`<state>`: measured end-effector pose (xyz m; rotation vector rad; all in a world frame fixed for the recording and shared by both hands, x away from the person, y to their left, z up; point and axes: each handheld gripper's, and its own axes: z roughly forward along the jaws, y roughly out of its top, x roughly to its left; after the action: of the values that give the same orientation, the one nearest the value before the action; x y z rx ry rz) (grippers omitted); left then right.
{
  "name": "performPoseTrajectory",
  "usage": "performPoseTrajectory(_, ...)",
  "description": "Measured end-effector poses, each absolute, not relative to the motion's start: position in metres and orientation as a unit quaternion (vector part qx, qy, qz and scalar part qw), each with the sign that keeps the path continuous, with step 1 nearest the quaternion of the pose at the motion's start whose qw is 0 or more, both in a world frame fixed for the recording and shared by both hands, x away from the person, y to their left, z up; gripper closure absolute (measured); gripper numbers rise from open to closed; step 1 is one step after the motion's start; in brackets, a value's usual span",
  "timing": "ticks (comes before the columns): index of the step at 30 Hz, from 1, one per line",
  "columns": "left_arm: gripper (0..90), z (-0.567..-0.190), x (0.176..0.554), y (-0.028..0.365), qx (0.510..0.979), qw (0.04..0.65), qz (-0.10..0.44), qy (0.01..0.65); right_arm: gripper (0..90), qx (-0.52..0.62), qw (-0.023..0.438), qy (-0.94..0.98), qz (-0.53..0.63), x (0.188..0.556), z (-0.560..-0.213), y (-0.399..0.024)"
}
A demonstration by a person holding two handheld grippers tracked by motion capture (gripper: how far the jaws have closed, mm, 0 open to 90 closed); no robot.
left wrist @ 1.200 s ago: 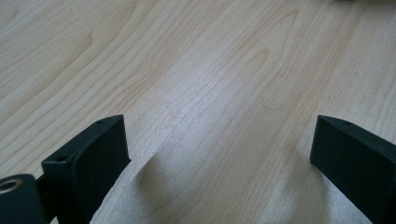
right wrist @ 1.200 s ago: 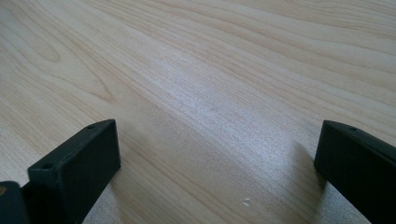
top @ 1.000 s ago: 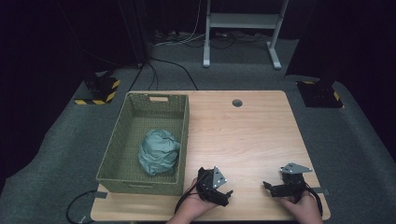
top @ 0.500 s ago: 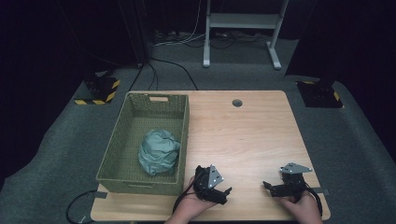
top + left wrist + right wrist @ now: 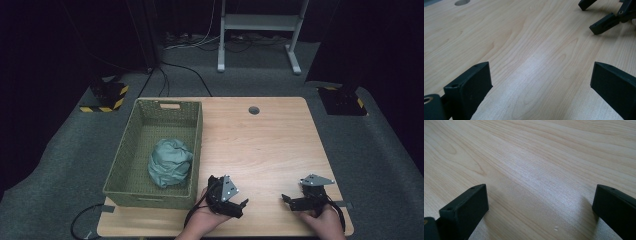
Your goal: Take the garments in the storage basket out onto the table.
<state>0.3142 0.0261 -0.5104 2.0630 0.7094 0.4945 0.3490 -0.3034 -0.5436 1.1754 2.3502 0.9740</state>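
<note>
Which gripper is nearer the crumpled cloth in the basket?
Left. The left gripper sits just off the basket's near right corner, close to the cloth; the right gripper is farther right.

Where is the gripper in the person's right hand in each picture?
High view: the right gripper is at the bottom right, near the table's front edge, with its jaws pointing left.
Left gripper view: it is in the top right corner, with its two jaws apart.
Right gripper view: its own jaws rise at the bottom left and bottom right, wide apart.
Shared landmark: the pale wooden table under it.
</note>
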Motion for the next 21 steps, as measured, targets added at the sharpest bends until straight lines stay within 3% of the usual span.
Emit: performPoseTrajectory(21,1.5,-0.492,0.311,0.039,0.813,0.456,0.200,0.302,0.0,0.412,0.171,0.828,0.340,0.349,-0.544,-0.303)
